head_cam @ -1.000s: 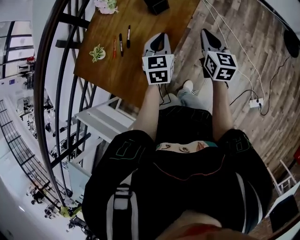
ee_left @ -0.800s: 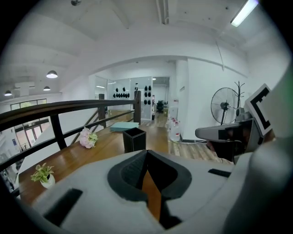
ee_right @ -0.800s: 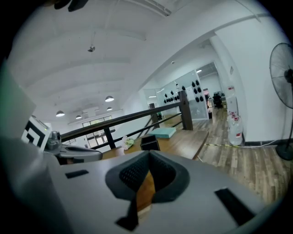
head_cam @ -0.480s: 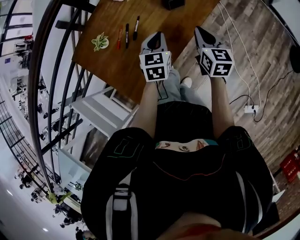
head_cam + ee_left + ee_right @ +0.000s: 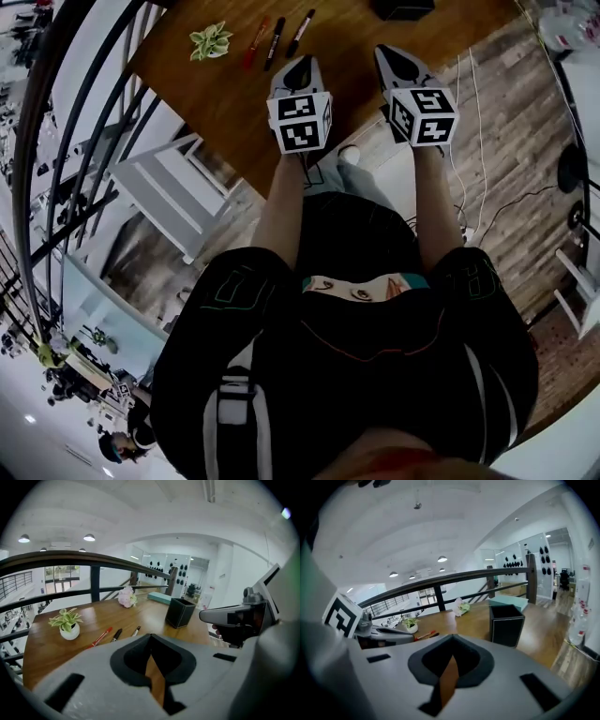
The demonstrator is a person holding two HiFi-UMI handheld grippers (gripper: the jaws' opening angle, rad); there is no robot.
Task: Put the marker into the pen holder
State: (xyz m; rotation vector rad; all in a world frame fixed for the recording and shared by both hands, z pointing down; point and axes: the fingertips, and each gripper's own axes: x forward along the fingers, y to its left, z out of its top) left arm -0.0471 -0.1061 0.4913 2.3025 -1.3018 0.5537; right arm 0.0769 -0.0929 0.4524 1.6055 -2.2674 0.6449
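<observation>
Three markers lie side by side on the wooden table point(image 5: 225, 103): a red marker point(image 5: 255, 43) point(image 5: 99, 637) and two black markers point(image 5: 275, 42) point(image 5: 300, 33) point(image 5: 116, 634). The black square pen holder point(image 5: 401, 7) point(image 5: 180, 612) point(image 5: 506, 623) stands upright at the far right of them. My left gripper point(image 5: 300, 66) point(image 5: 151, 641) hovers above the table a little short of the markers, shut and empty. My right gripper point(image 5: 392, 58) point(image 5: 451, 641) hangs beside it, short of the pen holder, also shut with nothing in it.
A small potted plant point(image 5: 210, 39) point(image 5: 68, 623) stands left of the markers. Pink flowers point(image 5: 126, 597) and a teal box point(image 5: 159, 597) sit at the table's far side. A dark railing point(image 5: 56, 159) runs along the left. Cables point(image 5: 478, 122) lie on the floor at right.
The person has turned and stepped up to the table. Both grippers have moved forward together, now nearer the markers and the pen holder. Their jaws stay as they were.
</observation>
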